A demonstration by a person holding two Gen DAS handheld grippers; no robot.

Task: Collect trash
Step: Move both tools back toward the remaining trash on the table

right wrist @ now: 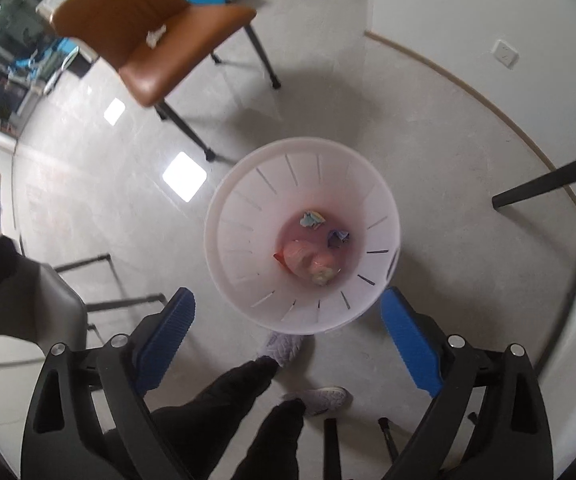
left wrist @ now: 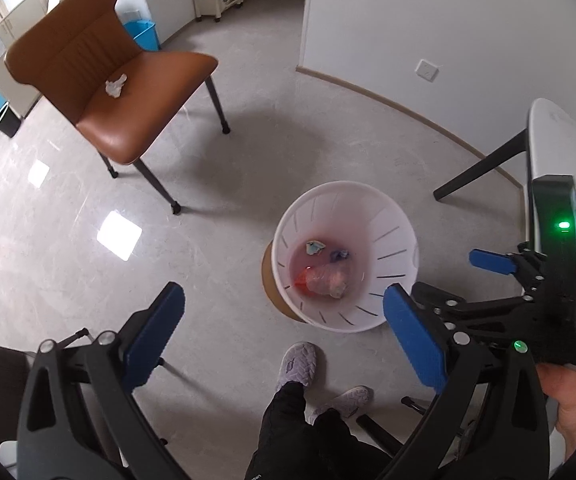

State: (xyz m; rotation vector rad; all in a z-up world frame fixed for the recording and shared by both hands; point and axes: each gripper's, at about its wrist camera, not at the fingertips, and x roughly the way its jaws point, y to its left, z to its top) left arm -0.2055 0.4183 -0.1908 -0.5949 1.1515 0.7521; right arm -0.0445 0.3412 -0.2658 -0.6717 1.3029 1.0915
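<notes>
**Both grippers wide and empty above the bin**

The round white plastic waste bin with slotted walls (right wrist: 301,236) stands on the pale grey floor (left wrist: 68,264), directly below and ahead of the right gripper (right wrist: 288,340); its near rim sits between that gripper's blue-padded fingers (right wrist: 407,340). In the left wrist view the same bin lies ahead and to the right of the left gripper (left wrist: 284,332). Inside rest a pinkish clear plastic bag (right wrist: 307,262), a small pale blue scrap (right wrist: 312,219) and a dark blue scrap (right wrist: 337,238). One crumpled white tissue (left wrist: 116,85) lies on the seat of the brown leather chair (left wrist: 100,80), well apart from both grippers.

The bag's contents are blurred — nothing certain can be read there. The right gripper's body cuts off the white table edge (left wrist: 547,140) and some coloured items behind it.

Both grippers stand spread wide, nothing between the pads, touching nothing — the person's dark trouser legs and light slippers (left wrist: 297,362) show beneath them.
</notes>
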